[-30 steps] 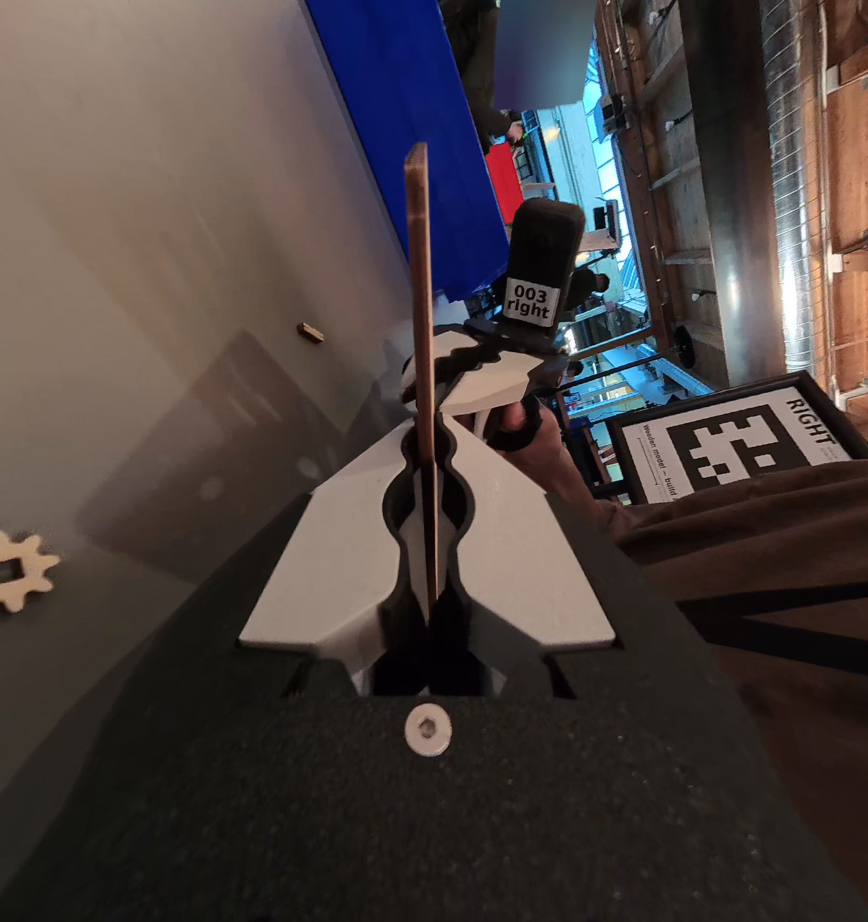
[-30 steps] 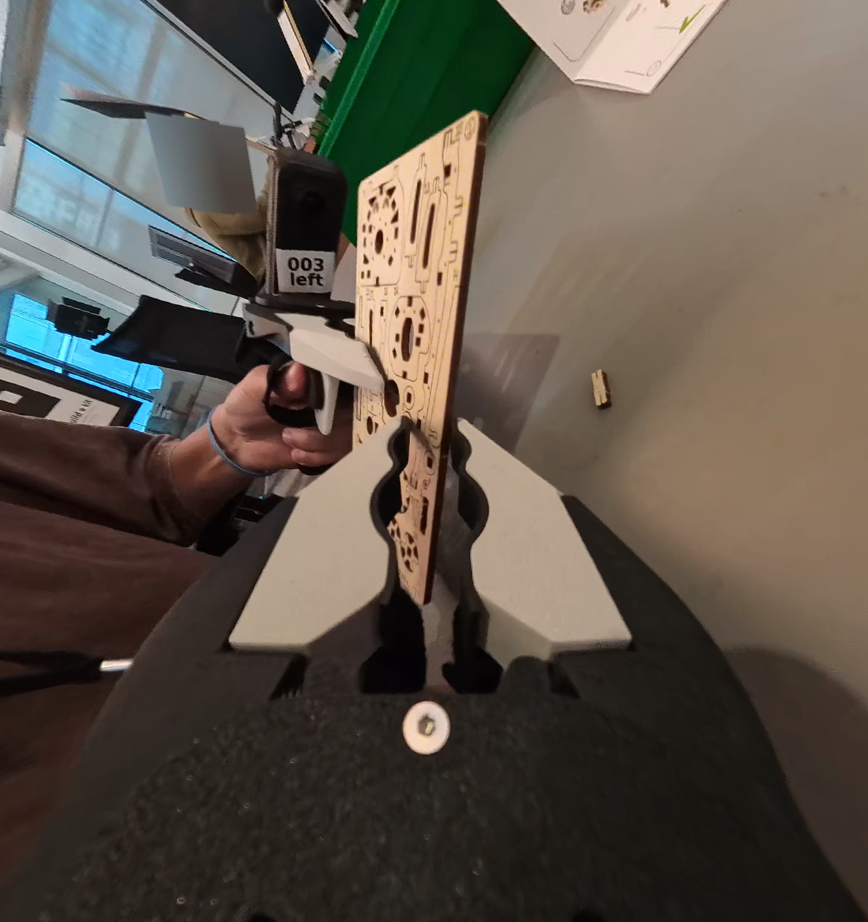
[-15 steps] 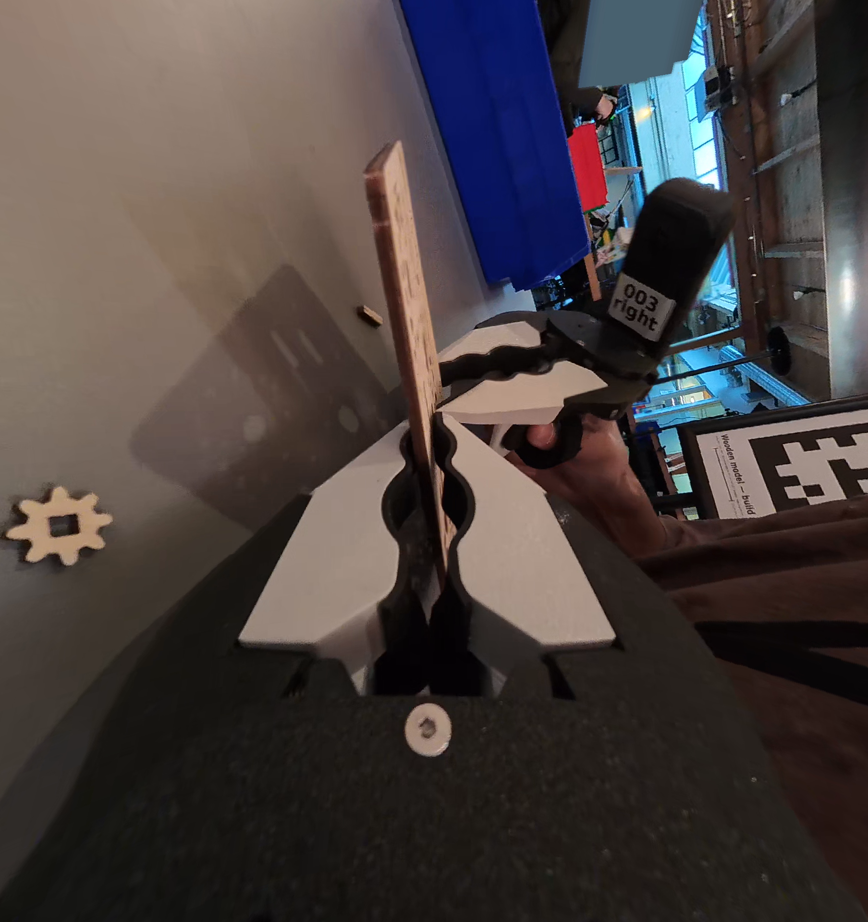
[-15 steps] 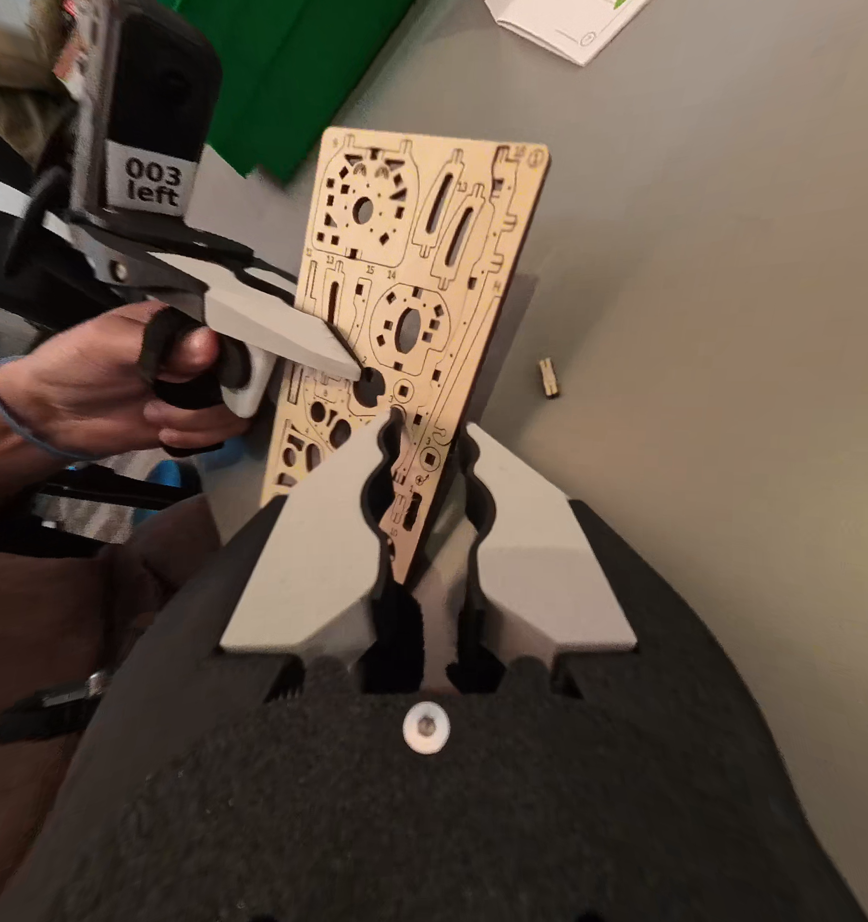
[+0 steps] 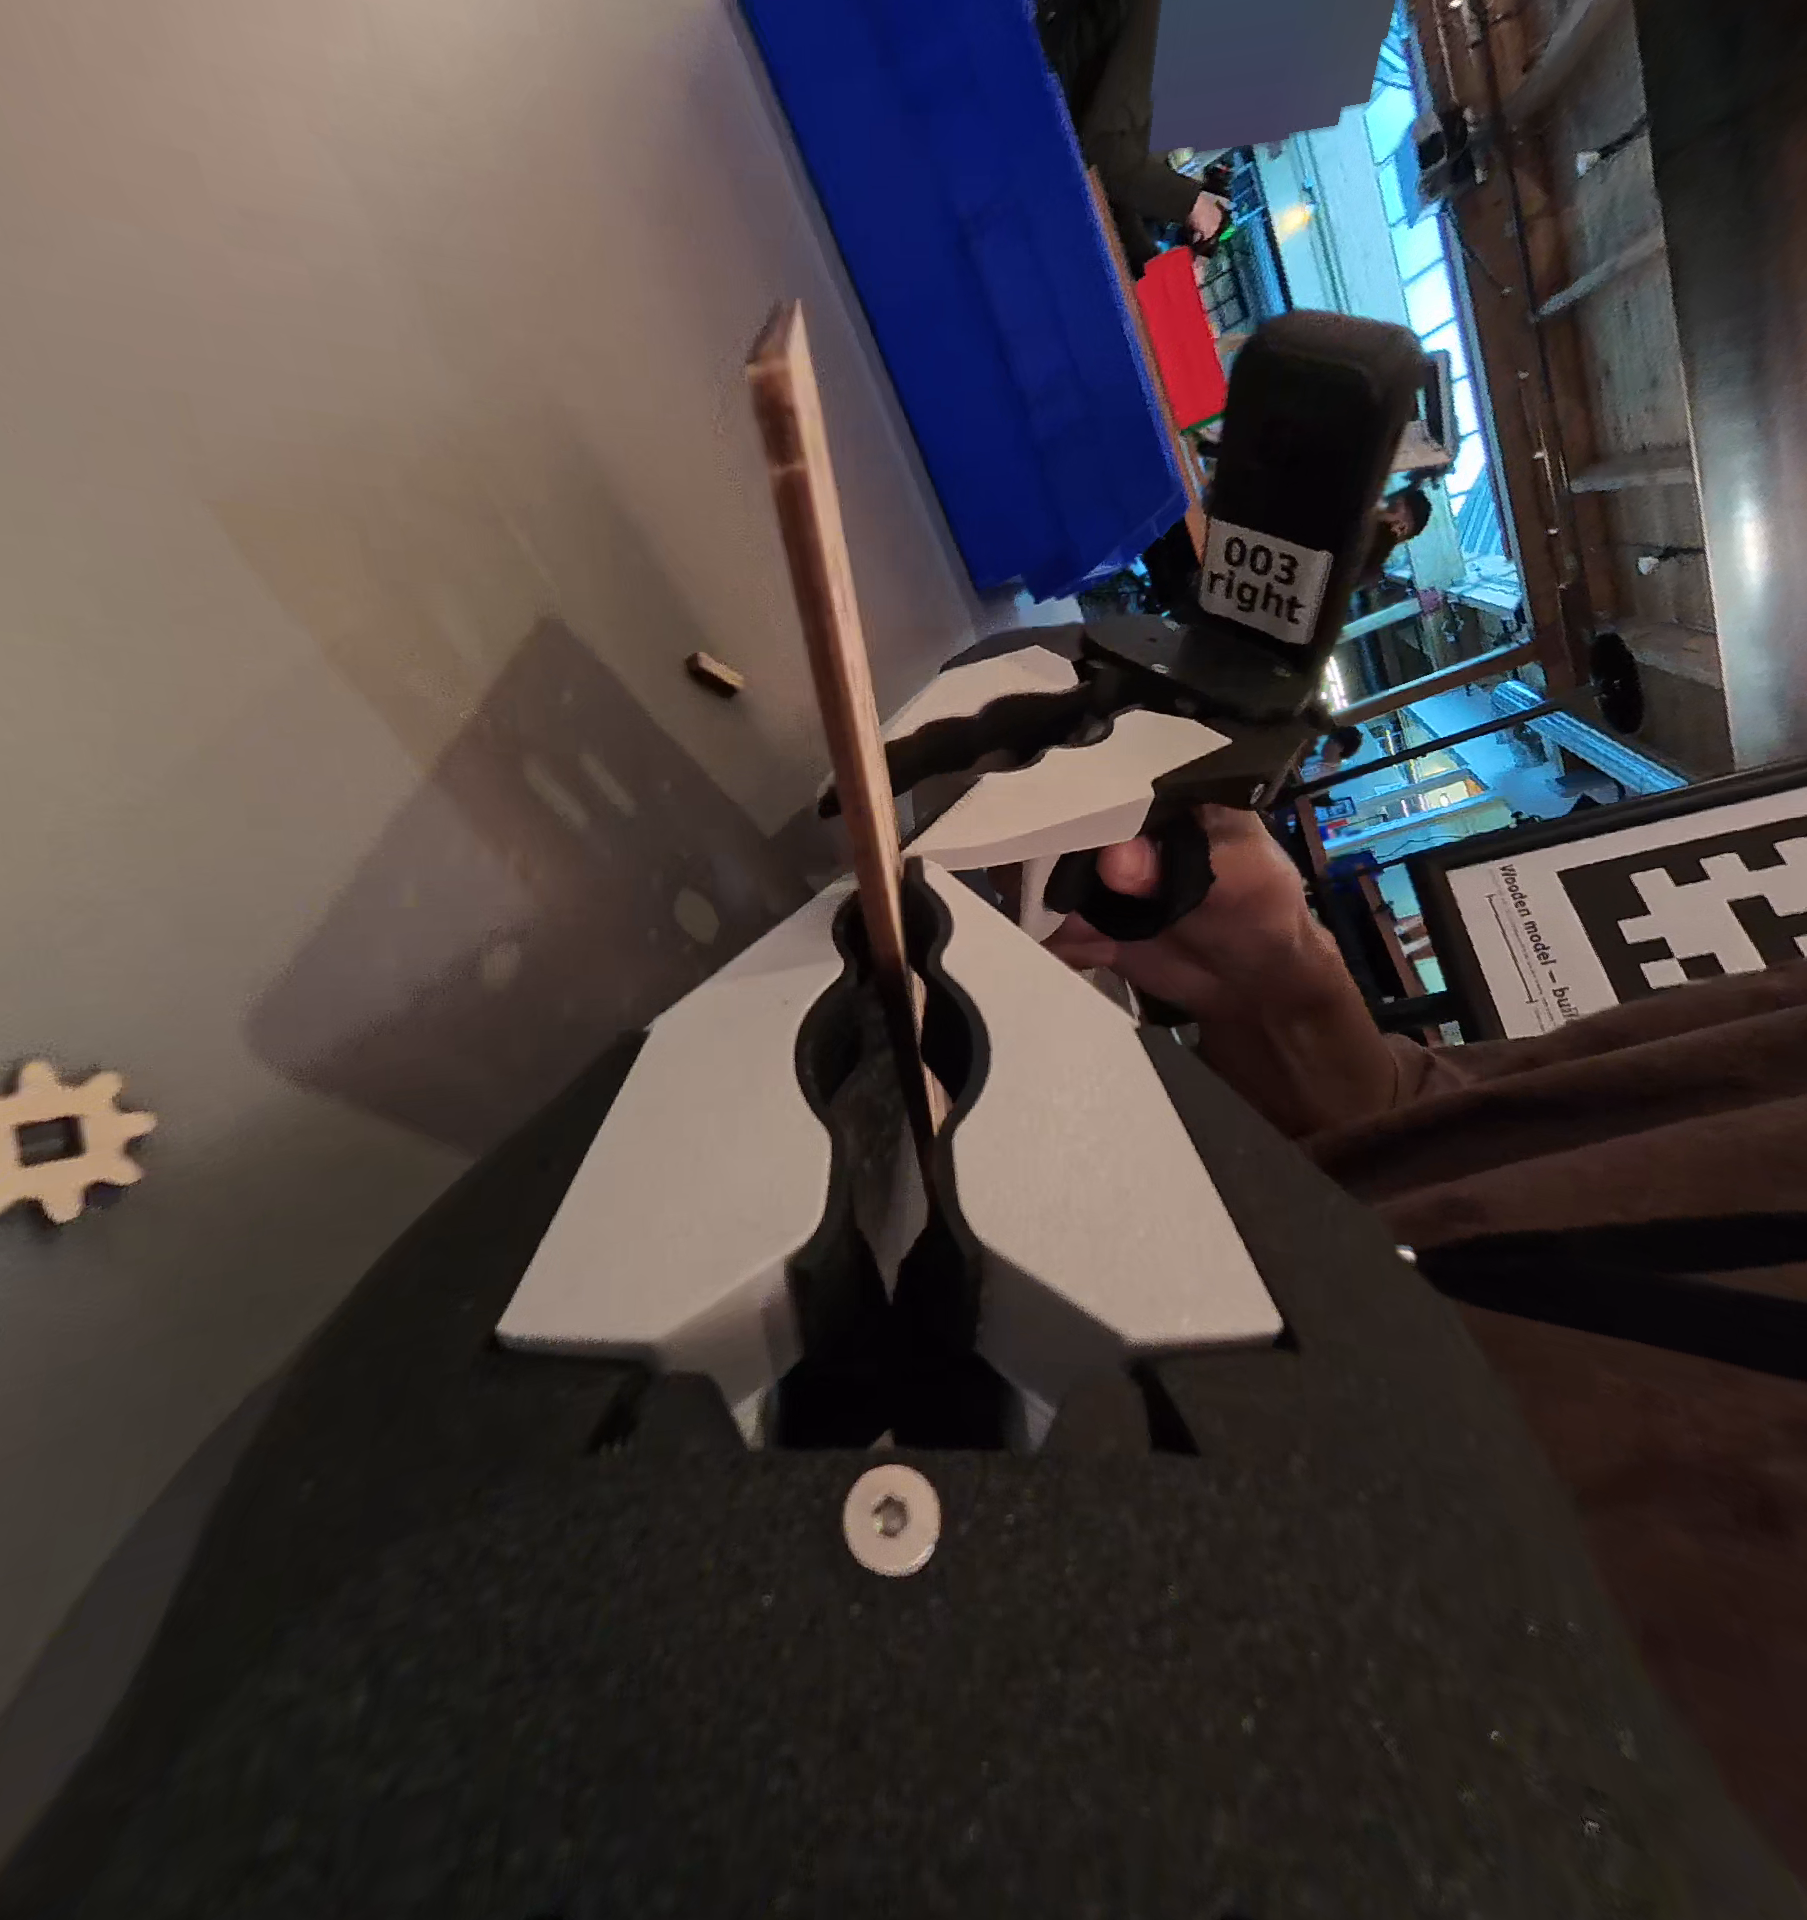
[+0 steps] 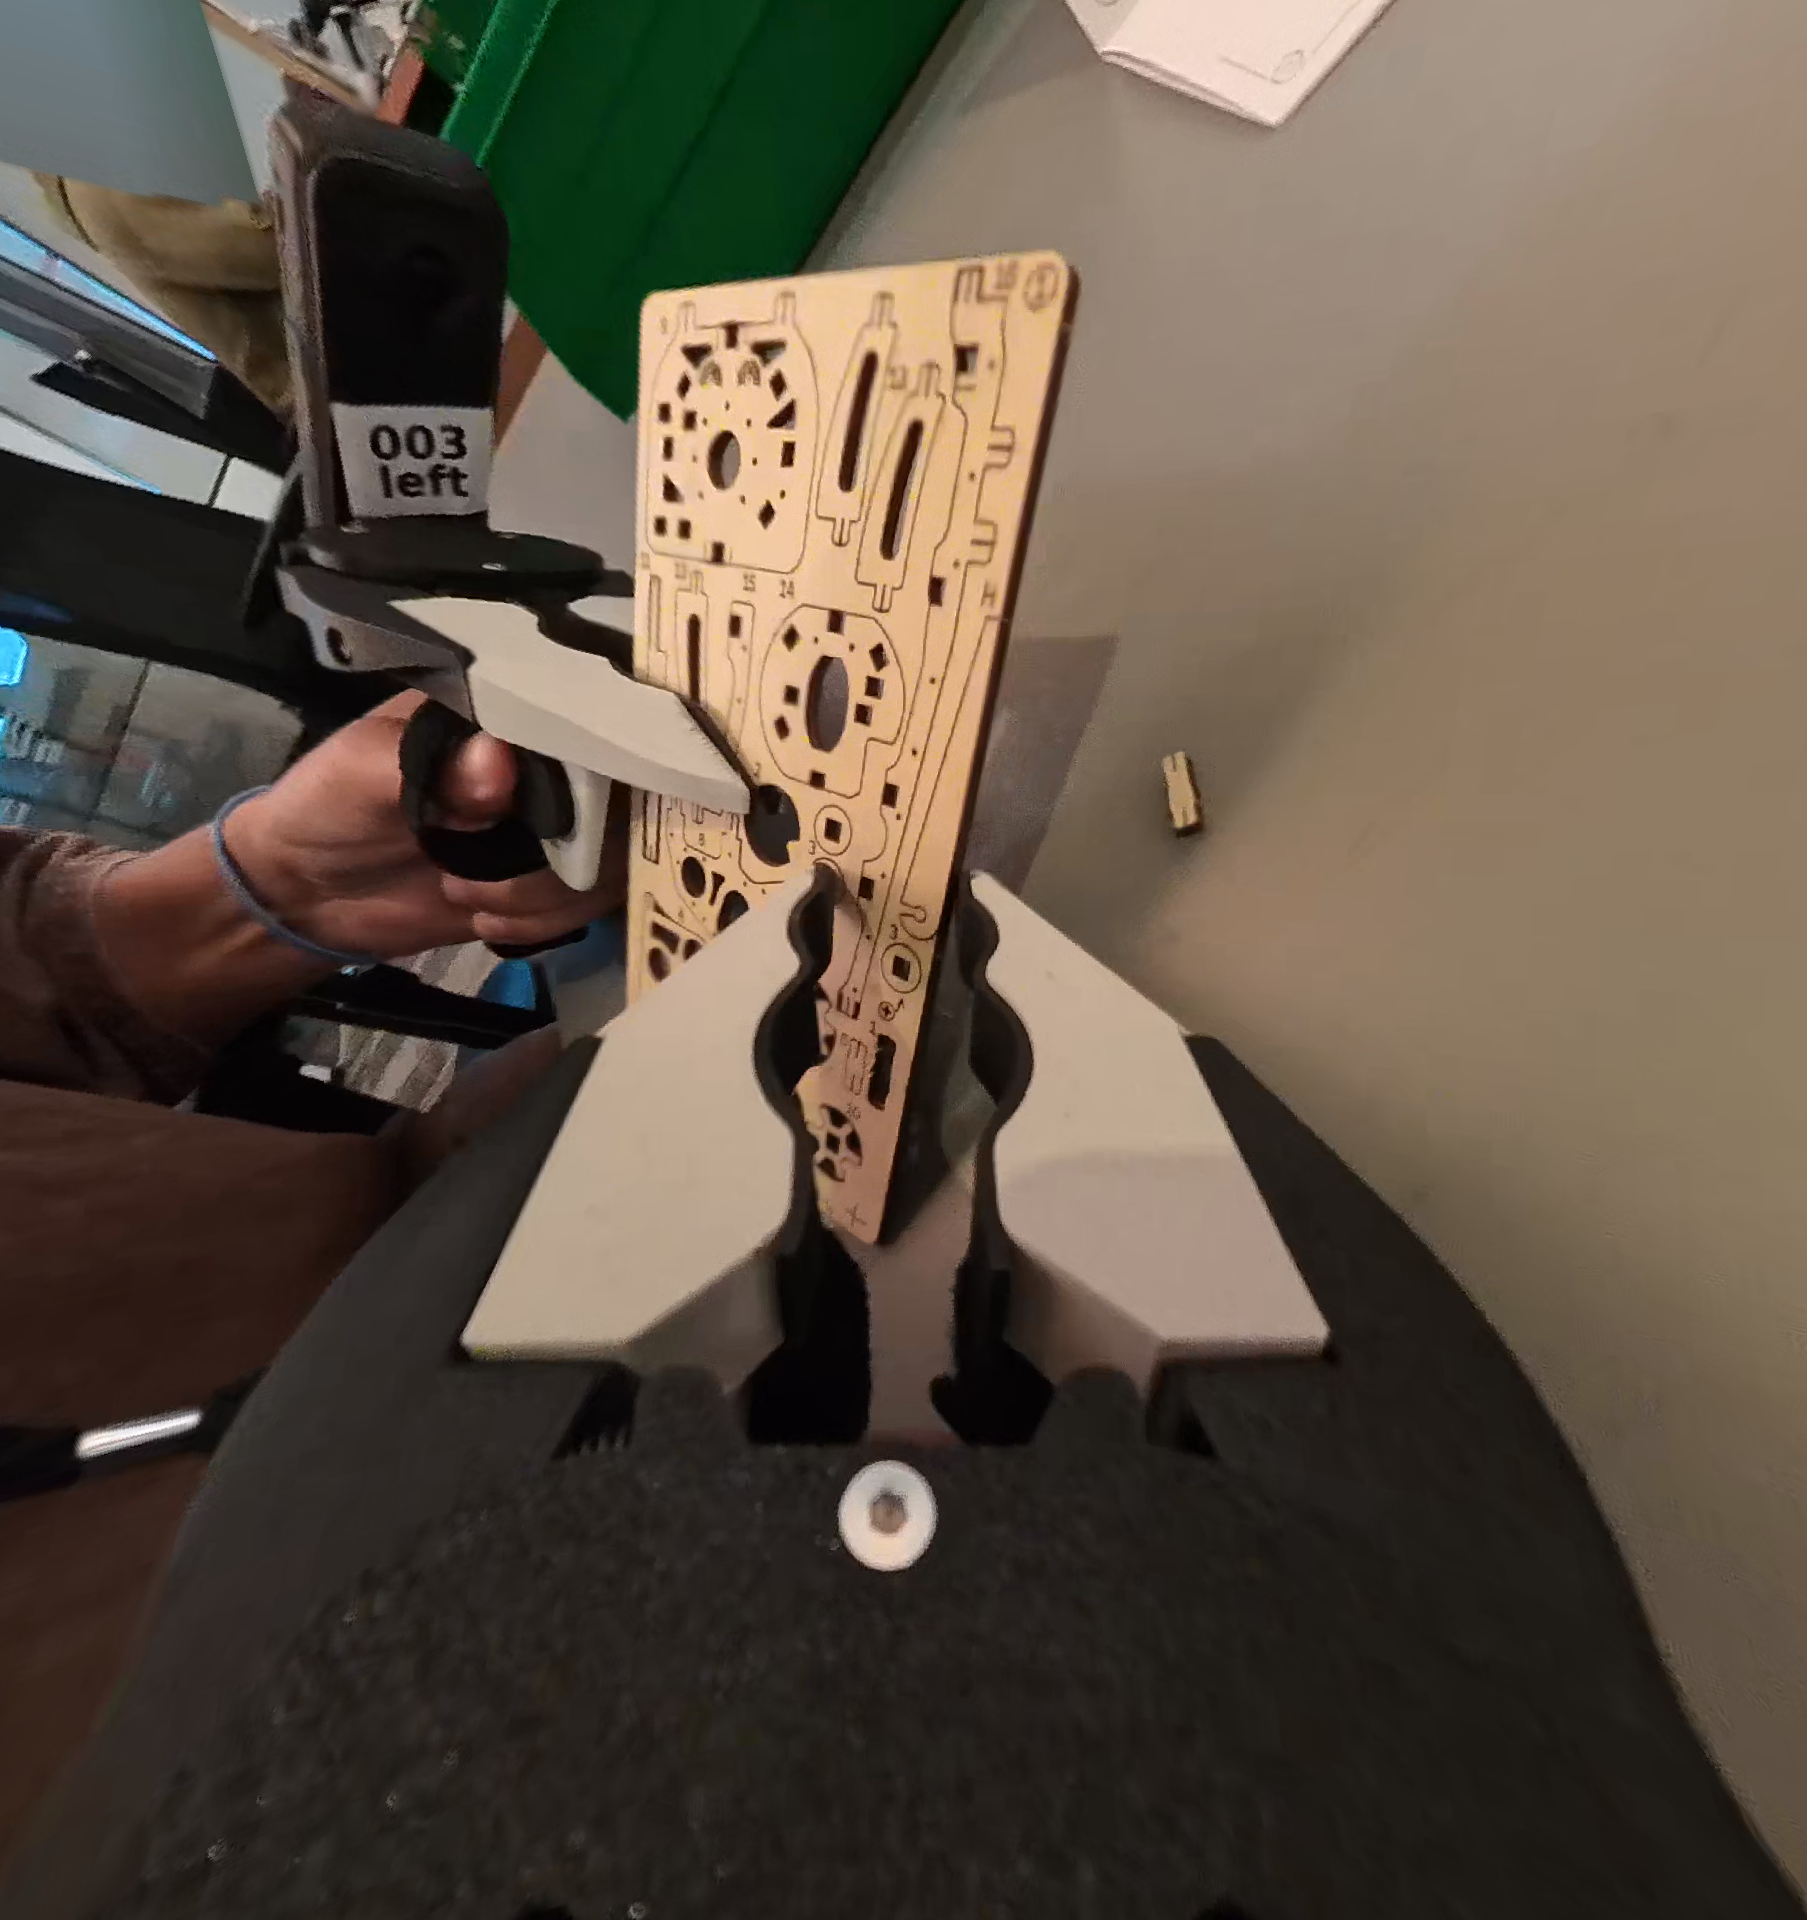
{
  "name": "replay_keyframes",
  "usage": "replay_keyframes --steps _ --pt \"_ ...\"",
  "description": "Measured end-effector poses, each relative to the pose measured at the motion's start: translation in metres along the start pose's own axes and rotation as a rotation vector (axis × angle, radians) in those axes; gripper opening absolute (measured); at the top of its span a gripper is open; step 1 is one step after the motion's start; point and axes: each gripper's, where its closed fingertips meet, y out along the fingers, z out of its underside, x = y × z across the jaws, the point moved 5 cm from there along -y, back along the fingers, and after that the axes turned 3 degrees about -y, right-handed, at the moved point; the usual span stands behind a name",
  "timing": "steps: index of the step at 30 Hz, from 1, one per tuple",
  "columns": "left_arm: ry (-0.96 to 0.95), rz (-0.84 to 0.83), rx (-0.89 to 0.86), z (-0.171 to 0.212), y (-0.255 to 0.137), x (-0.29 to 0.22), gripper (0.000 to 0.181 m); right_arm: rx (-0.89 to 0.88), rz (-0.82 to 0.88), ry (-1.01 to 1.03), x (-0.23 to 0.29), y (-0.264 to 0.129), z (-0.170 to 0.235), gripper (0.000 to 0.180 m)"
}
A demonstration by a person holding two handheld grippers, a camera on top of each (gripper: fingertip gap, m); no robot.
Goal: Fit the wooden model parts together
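Note:
A thin wooden sheet of laser-cut model parts is held upright above the grey table. In the left wrist view it shows edge-on. My left gripper is shut on the sheet; from the right wrist view it comes in from the left onto the sheet's face. My right gripper is open, with the sheet's lower corner standing loosely between its fingers. From the left wrist view it sits just beyond the sheet. A loose wooden gear lies on the table at left.
A small wooden piece lies on the table beyond the sheet and also shows in the left wrist view. A blue bin, a green bin and a white booklet stand at the table's far side. A framed sign stands at right. My left tips are roughly 11 centimetres from the loose wooden gear.
The sheet has turned so its face shows more to the right wrist camera. The right gripper's fingers have spread a little around it. The left gripper keeps its hold.

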Motion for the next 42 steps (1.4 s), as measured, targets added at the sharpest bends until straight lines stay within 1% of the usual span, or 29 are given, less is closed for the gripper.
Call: replay_keyframes --steps 4,7,9,14,19,21,22,24,26,31,33,39,42 --pt "0.092 0.051 -0.017 -0.001 0.000 -0.011 0.002 0.023 -0.046 -0.003 0.005 -0.008 -0.004 0.020" --pt "0.136 0.042 -0.023 -0.002 0.003 -0.013 0.002 0.030 0.073 -0.120 0.009 -0.013 -0.008 0.021" --pt "0.133 0.037 -0.021 -0.002 0.005 -0.013 0.002 0.032 0.139 -0.183 0.010 -0.013 -0.009 0.021" --pt "0.126 -0.006 -0.019 -0.002 0.005 -0.008 0.001 0.033 0.225 -0.229 0.010 -0.010 -0.007 0.022" --pt "0.123 0.019 -0.023 -0.003 0.005 -0.010 0.001 -0.011 0.179 -0.193 0.010 -0.013 -0.009 0.023" --pt "0.112 0.026 -0.004 -0.002 0.007 -0.010 0.001 -0.004 0.098 -0.106 0.007 -0.014 -0.005 0.023" --pt "0.116 0.030 0.003 -0.001 0.007 -0.010 0.001 -0.003 0.045 -0.058 0.006 -0.014 -0.004 0.027" --pt "0.120 0.033 0.012 -0.001 0.008 -0.011 0.001 -0.007 0.011 -0.039 0.005 -0.013 -0.002 0.023" --pt "0.111 0.029 0.011 -0.001 0.008 -0.010 0.001 0.005 0.023 -0.073 0.006 -0.012 -0.002 0.026" --pt "0.109 0.029 0.017 0.000 0.007 -0.009 0.001 0.033 0.016 -0.105 0.005 -0.012 -0.002 0.022" --pt "0.110 0.029 0.023 0.001 0.008 -0.010 0.001 0.037 -0.005 -0.088 0.003 -0.013 0.000 0.021" --pt "0.115 0.010 0.005 0.000 0.006 -0.009 0.001 0.055 0.156 -0.248 0.009 -0.011 -0.002 0.023" --pt "0.121 -0.009 0.002 0.000 0.007 -0.008 0.001 0.058 0.172 -0.208 0.008 -0.010 -0.002 0.022"
